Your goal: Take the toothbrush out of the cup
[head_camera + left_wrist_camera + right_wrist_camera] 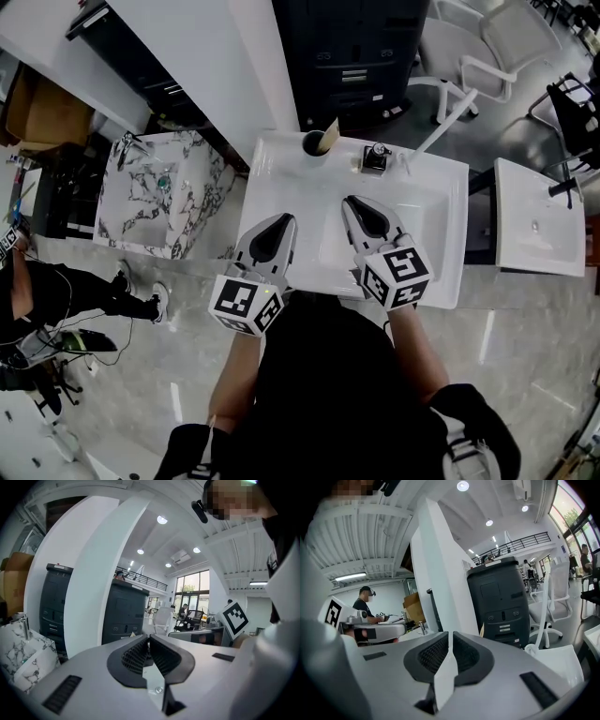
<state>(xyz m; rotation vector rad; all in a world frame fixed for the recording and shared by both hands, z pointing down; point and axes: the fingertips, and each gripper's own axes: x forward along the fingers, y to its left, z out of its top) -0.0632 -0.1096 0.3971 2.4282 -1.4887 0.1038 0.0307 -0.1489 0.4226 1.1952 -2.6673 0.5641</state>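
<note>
Head view, toothbrush (pixel 329 137) in cup (pixel 313 144), left gripper (pixel 285 218) and right gripper (pixel 352 200) closed, empty

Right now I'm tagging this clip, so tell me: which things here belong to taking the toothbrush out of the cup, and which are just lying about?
In the job:
toothbrush
cup
left gripper and right gripper, both shut and empty

Lying about:
faucet
white basin
marble basin
office chair
black cabinet
</note>
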